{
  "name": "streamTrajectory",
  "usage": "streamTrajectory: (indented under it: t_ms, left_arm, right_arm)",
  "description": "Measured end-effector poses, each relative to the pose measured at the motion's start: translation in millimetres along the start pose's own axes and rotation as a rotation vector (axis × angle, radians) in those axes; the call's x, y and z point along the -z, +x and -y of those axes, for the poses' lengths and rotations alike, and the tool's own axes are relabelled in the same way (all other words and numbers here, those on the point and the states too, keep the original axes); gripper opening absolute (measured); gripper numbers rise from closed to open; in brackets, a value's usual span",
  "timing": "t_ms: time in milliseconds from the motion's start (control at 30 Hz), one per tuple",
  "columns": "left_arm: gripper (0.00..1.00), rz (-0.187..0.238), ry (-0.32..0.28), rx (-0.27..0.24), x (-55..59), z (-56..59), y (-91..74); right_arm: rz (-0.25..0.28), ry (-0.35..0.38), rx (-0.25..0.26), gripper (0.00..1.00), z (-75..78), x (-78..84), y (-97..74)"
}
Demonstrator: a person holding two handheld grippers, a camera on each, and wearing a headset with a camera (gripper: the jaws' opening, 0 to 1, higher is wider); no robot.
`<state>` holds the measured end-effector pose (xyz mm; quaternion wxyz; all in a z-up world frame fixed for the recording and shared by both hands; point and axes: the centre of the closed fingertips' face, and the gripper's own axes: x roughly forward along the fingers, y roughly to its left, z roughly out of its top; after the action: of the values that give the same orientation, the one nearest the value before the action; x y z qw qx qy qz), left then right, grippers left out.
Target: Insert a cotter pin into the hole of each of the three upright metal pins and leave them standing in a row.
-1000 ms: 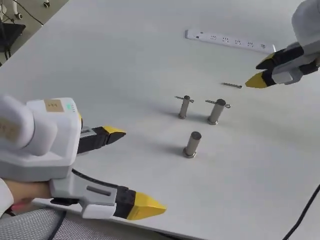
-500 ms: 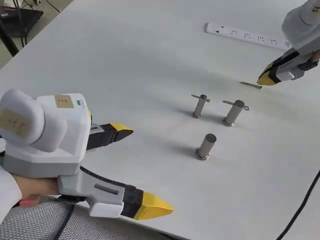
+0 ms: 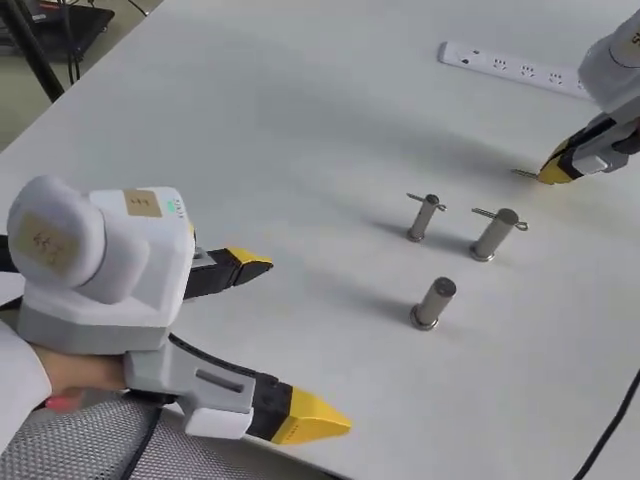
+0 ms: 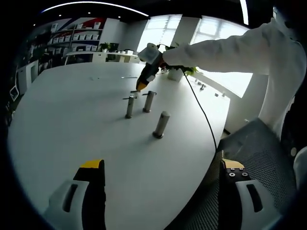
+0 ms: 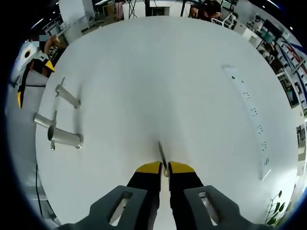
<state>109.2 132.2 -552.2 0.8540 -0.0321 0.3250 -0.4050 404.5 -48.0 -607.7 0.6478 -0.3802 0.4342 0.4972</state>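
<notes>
Three metal pins stand on the white table (image 3: 300, 130). The far-left pin (image 3: 425, 217) and the far-right pin (image 3: 495, 233) each carry a cotter pin through the top. The near pin (image 3: 434, 302) has none. A loose cotter pin (image 5: 162, 152) lies on the table beyond them, and my right gripper (image 5: 165, 168) is shut on it, its end (image 3: 524, 174) sticking out past the yellow tips (image 3: 555, 172). My left gripper (image 3: 285, 340) hovers open with nothing in it at the near left, well short of the pins (image 4: 161, 124).
A white power strip (image 3: 510, 68) lies at the far edge of the table. A dark cable (image 3: 612, 425) runs over the near right corner. The table's near edge lies just under my left gripper.
My right gripper has come down toward the table and shut around the loose cotter pin. The head camera has shifted, so the whole scene sits lower and further right.
</notes>
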Motion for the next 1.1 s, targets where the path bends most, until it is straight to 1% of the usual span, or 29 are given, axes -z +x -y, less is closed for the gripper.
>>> streamTrajectory:
  t_ms: [67,100,133,167,267,400,467,533,567,633,667,733,767,833,867,900,1000,1033,1067,1100]
  left_arm:
    - [0.97,-0.015,0.014,-0.006,2.1,-2.2,-0.6]
    - [0.97,-0.015,0.017,-0.008,1.9,-2.8,-0.7]
    - [0.97,-0.015,0.017,-0.009,1.6,-3.1,-0.9]
    - [0.97,-0.014,0.014,-0.009,1.2,-3.4,-1.0]
    - [0.97,-0.01,0.013,-0.01,0.3,-3.6,-0.9]
    - [0.98,-0.004,0.009,-0.01,0.3,-2.4,1.1]
    - [0.98,-0.003,0.008,-0.003,1.1,-0.8,2.6]
    - [0.97,-0.008,0.007,0.004,3.0,0.4,4.0]
    - [0.97,-0.015,0.006,0.006,4.4,0.6,4.4]
    - [0.95,-0.015,0.002,0.016,5.2,2.3,5.1]
    - [0.95,0.005,-0.013,0.033,2.3,5.9,6.0]
    - [0.95,0.019,-0.035,0.042,-0.3,8.2,5.7]
    - [0.95,0.023,-0.036,0.04,-1.3,7.7,5.3]
    - [0.94,0.035,-0.031,0.031,-4.1,6.1,4.0]
    - [0.94,0.04,-0.032,0.026,-5.3,5.0,3.3]
    - [0.94,0.043,-0.033,0.025,-5.9,4.6,3.0]
    - [0.94,0.048,-0.033,0.022,-7.5,4.2,2.3]
    - [0.94,0.05,-0.033,0.023,-9.1,4.6,1.8]
    - [0.93,0.058,-0.038,0.027,-11.6,5.5,1.0]
    - [0.92,0.086,-0.052,0.035,-18.3,7.4,-0.2]
  right_arm:
    - [-0.009,-0.01,-0.004,0.0,-2.7,2.9,1.0]
    - [-0.018,-0.023,-0.004,0.0,-3.8,5.0,2.7]
    - [-0.008,-0.037,-0.003,0.0,-3.6,3.0,1.9]
    - [-0.011,-0.028,0.001,0.0,-3.5,3.7,1.9]
    - [-0.011,-0.048,0.013,0.0,-4.6,4.1,1.5]
    - [-0.028,-0.109,0.037,0.0,0.7,3.5,4.1]
    - [-0.036,-0.124,0.045,0.0,4.1,4.0,6.0]
    - [-0.041,-0.112,0.053,0.0,4.9,3.2,5.6]
    - [-0.041,-0.087,0.056,0.0,4.8,2.6,5.1]
    - [-0.039,-0.071,0.054,0.0,8.6,2.3,6.2]
    - [-0.038,-0.073,0.054,0.0,8.5,2.2,6.5]
    - [-0.04,-0.078,0.054,0.0,8.8,2.2,6.5]
    - [-0.04,-0.083,0.056,0.0,8.7,1.9,5.9]
    - [-0.044,-0.107,0.065,0.0,9.2,1.0,2.0]
    - [-0.039,-0.102,0.066,0.0,9.1,-0.6,-2.1]
    - [-0.03,-0.084,0.054,0.0,6.5,-2.1,-4.6]
    - [-0.002,-0.096,0.072,0.0,6.6,-8.0,-16.6]
    - [0.016,-0.101,0.076,0.0,7.1,-11.5,-20.4]
    - [0.024,-0.101,0.078,0.0,5.6,-12.9,-23.5]
    - [0.031,-0.106,0.079,0.0,3.8,-17.4,-30.1]
